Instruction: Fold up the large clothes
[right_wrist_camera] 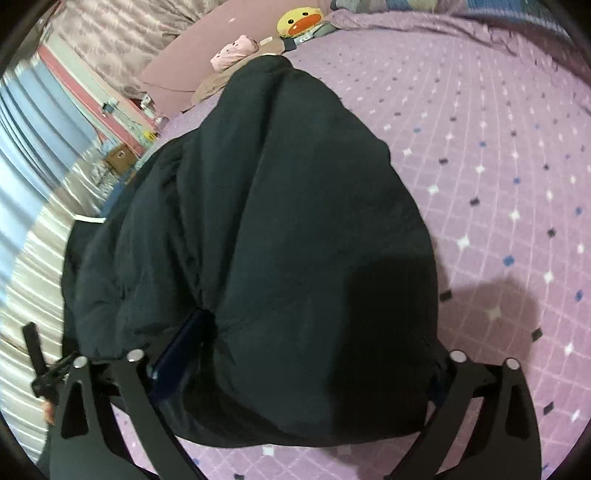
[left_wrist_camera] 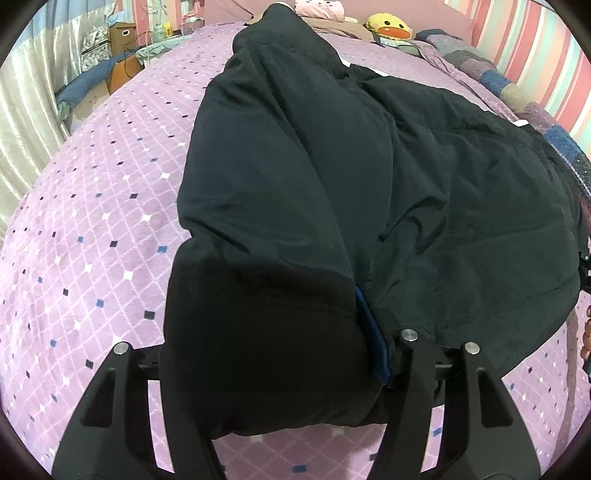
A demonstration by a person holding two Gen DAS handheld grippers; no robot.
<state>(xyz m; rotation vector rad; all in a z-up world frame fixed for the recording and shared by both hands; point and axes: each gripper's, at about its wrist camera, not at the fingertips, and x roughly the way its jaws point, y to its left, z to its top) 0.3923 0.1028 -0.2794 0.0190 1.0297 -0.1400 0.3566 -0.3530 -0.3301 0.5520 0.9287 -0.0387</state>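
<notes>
Left tool (left_wrist_camera: 273, 354) is pinching one bulky fold of the black padded jacket (left_wrist_camera: 295, 177), which is hiding its fingertips. Right tool (right_wrist_camera: 295, 369), fingertips also buried, is gripping a second puffy fold. One jacket is lying on the quilted purple bed (left_wrist_camera: 92, 240); one yellow duck toy (left_wrist_camera: 391, 27) is sitting at one o'clock.

The thick black garment (left_wrist_camera: 280, 206) is covering most of the left gripper (left_wrist_camera: 273, 369) fingertips, leaving only one blue pad (left_wrist_camera: 371, 332) showing, is likewise burying the right gripper (right_wrist_camera: 295, 369) tips, and is running past the frame edge beyond the left gripper's right side
</notes>
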